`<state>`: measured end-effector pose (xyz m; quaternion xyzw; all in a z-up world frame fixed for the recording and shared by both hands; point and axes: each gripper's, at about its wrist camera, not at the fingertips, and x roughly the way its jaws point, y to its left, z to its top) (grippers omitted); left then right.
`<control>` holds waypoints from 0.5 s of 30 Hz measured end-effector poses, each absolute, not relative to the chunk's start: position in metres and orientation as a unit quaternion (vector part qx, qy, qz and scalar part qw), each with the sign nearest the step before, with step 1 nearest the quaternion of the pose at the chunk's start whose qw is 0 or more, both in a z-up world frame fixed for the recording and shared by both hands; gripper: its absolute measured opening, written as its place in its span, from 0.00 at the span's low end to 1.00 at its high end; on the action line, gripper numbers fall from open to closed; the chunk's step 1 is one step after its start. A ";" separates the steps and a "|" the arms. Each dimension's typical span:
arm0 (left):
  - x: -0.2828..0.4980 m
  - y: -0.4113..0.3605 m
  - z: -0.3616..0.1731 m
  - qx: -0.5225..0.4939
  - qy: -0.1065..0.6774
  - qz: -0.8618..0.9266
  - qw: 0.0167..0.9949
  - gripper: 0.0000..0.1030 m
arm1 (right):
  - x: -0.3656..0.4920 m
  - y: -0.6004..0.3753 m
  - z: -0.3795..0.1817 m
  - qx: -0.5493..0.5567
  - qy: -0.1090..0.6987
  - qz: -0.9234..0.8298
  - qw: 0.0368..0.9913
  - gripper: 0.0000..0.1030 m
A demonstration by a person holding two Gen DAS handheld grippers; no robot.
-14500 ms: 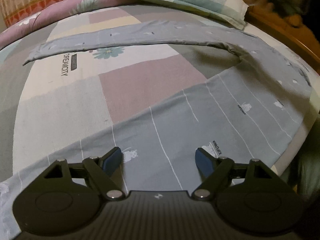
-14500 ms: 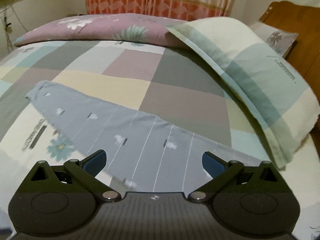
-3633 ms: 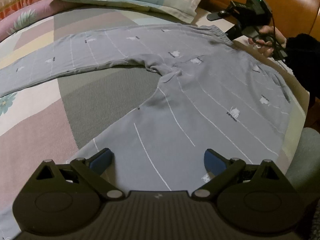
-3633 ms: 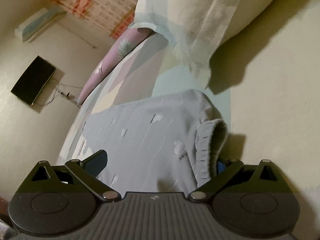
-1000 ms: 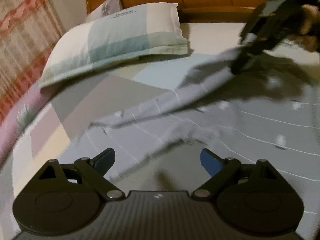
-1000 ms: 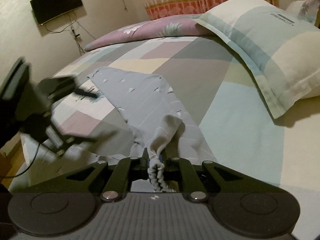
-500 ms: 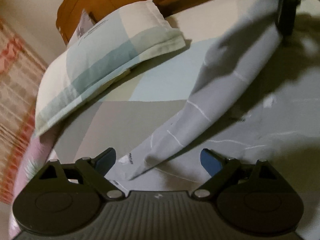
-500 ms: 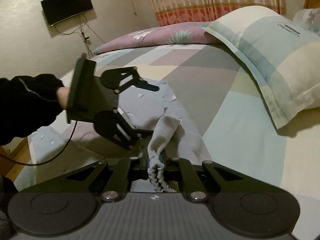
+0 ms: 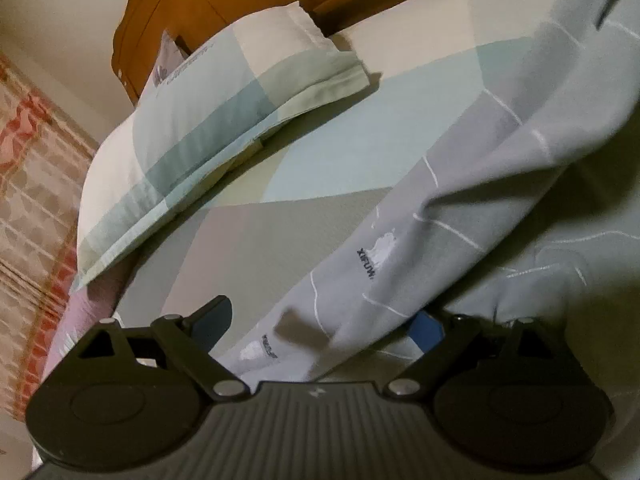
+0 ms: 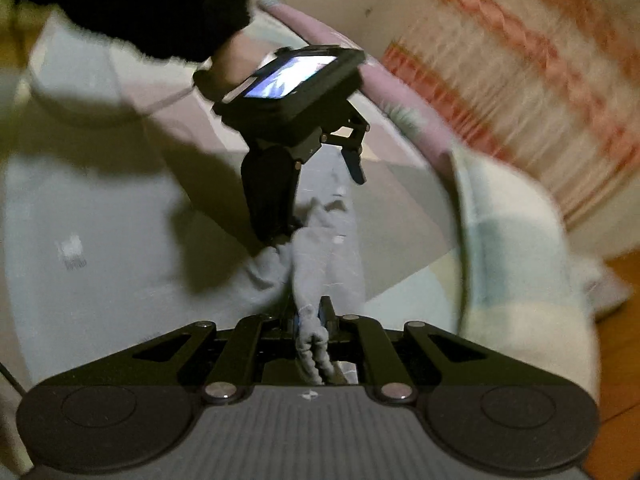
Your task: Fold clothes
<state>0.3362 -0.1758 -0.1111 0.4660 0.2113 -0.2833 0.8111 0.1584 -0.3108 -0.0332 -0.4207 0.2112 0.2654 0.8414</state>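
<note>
The right gripper (image 10: 310,320) was clenched on the bunched waistband of the grey trousers (image 10: 320,240), the gathered elastic poking back between its 2 closed jaws. From there the cloth stretched away, lifted off the bed (image 10: 120,208), toward the left gripper (image 10: 320,184), seen from behind with a lit screen on its back and a dark sleeve (image 10: 160,4) above it. In its own view the left gripper (image 9: 320,324) stood released, its 2 blue pads (image 9: 428,326) wide apart with a raised fold of the trousers (image 9: 400,240) running between them, not pinched. Beyond lay the checked pillow (image 9: 224,120), the wooden headboard (image 9: 224,0) and the patterned curtain (image 10: 520,52).
</note>
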 end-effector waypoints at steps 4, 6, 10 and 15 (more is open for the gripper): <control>0.331 -0.175 -0.113 0.482 0.195 -0.282 0.806 0.89 | 0.153 -0.313 -0.037 -0.455 0.198 0.243 0.833 0.10; 0.328 -0.174 -0.113 0.491 0.183 -0.281 0.804 0.89 | 0.157 -0.317 -0.040 -0.462 0.203 0.233 0.831 0.10; 0.323 -0.169 -0.117 0.520 0.156 -0.269 0.796 0.86 | 0.166 -0.327 -0.037 -0.436 0.212 0.226 0.845 0.11; 0.318 -0.166 -0.119 0.529 0.130 -0.262 0.796 0.86 | 0.173 -0.343 -0.028 -0.386 0.205 0.209 0.875 0.11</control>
